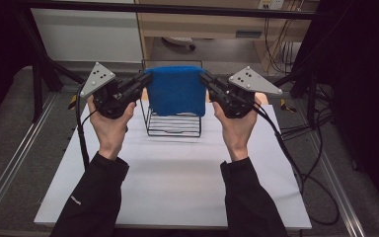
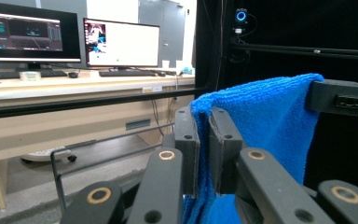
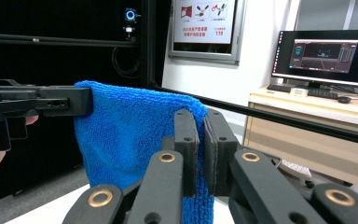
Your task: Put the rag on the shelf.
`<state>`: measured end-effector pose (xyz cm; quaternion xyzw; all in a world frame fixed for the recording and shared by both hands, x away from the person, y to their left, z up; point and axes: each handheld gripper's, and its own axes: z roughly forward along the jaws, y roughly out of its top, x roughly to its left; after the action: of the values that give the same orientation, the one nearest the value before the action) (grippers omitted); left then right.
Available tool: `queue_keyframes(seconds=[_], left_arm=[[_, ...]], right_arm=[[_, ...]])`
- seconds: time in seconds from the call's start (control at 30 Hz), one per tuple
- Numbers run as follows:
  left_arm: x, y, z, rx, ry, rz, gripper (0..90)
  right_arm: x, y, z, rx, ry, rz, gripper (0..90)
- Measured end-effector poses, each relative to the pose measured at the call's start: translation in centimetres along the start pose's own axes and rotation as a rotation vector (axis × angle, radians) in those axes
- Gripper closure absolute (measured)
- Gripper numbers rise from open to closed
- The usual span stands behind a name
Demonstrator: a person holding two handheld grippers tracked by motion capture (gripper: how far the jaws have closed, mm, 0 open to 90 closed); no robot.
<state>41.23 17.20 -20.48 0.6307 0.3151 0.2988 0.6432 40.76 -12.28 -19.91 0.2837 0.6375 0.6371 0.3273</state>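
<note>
I hold the blue towel [image 1: 176, 90] stretched between left gripper [image 1: 139, 84] and right gripper [image 1: 206, 80], fingers pinched on its top corners, so it hangs flat above the wire rack [image 1: 173, 126] on the bench [image 1: 177, 173].

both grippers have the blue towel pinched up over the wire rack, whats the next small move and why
Probably carry it forward and lower it so it drapes over the wire rack's top bar. The left gripper and right gripper each pinch an upper corner of the blue towel, stretched flat between them, hanging above and just in front of the rack, so it looks ready to hang.
</note>
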Motion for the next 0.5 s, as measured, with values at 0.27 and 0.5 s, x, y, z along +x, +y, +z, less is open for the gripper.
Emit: queue_keyframes(seconds=[0.27, 0.5], left_arm=[[0.4, 1.8, 0.3, -0.026, 0.008, 0.002, 83.3], [0.8, 3.1, 0.7, -0.041, 0.018, 0.010, 83.3]], right_arm=[[-0.3, 1.2, 1.0, -0.018, -0.006, -0.002, 85.9], [-0.5, 2.2, 1.8, -0.032, -0.012, -0.007, 85.9]])
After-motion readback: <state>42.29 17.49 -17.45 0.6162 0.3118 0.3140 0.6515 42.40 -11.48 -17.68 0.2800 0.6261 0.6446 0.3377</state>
